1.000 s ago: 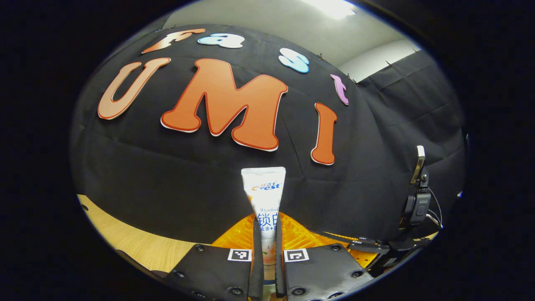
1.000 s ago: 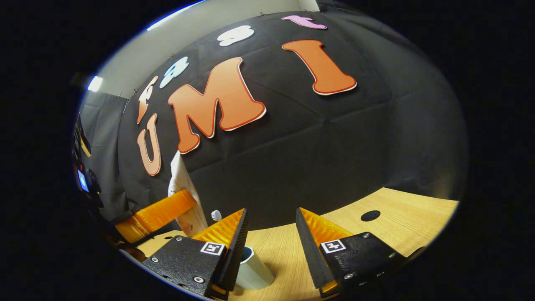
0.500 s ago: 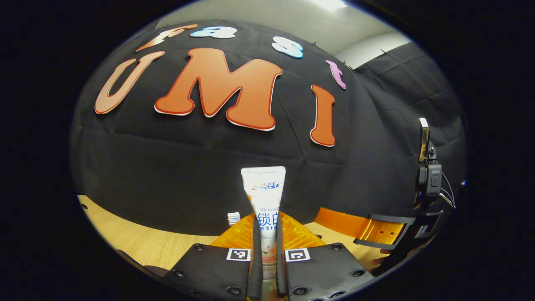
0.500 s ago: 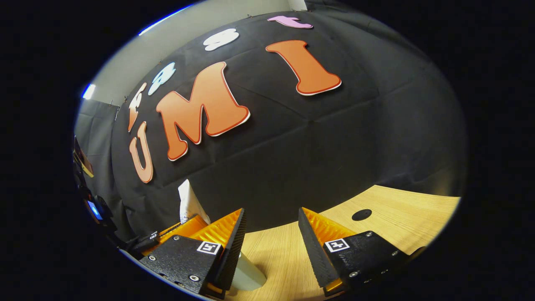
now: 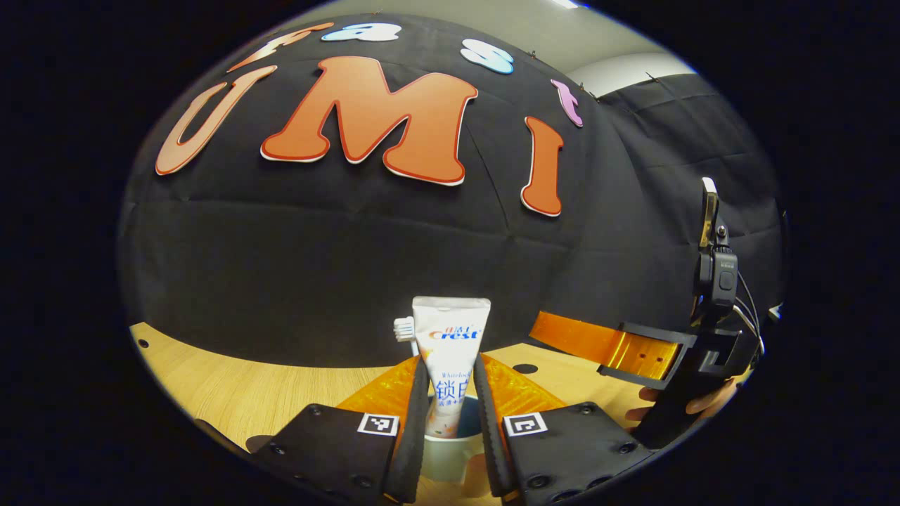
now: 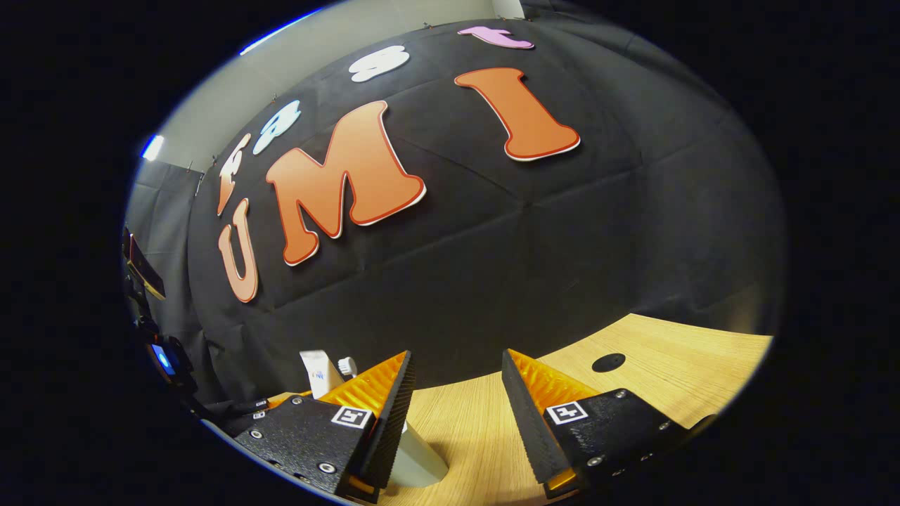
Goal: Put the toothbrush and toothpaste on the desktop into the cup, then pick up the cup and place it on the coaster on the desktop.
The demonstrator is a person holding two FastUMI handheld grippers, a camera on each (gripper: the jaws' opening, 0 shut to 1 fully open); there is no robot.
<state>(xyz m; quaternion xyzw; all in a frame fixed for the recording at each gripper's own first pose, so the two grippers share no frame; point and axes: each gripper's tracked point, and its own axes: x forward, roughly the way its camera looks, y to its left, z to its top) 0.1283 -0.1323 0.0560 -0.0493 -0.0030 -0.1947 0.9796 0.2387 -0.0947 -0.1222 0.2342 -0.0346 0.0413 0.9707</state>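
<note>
Left gripper [image 5: 450,414] spread a bit now, 2 fingers flanking the toothpaste [image 5: 450,351] with what looks like a slight gap on each side, so not really pinching it. Toothpaste standing upright with its lower end down inside the cup [image 5: 450,450], crimped end up top. Toothbrush [image 5: 403,329] head poking up just beside the tube on its left, also in the cup as far as can be told. Cup sitting on the wooden desktop [image 5: 232,393], right between the left gripper's fingers. Off to the right in the left gripper view: the other gripper [image 5: 633,351] with a hand [image 5: 692,404] on it. In the right gripper view: right gripper [image 6: 453,393] wide open with nothing between the fingers, cup [image 6: 418,464] peeking out just beside its left finger, hard to say whether touching. Toothpaste [image 6: 318,372] and toothbrush [image 6: 346,365] tops sticking up behind that same finger. Small dark round spot [image 6: 608,362] on the desktop [image 6: 668,365] farther back, maybe the coaster, can't tell.
</note>
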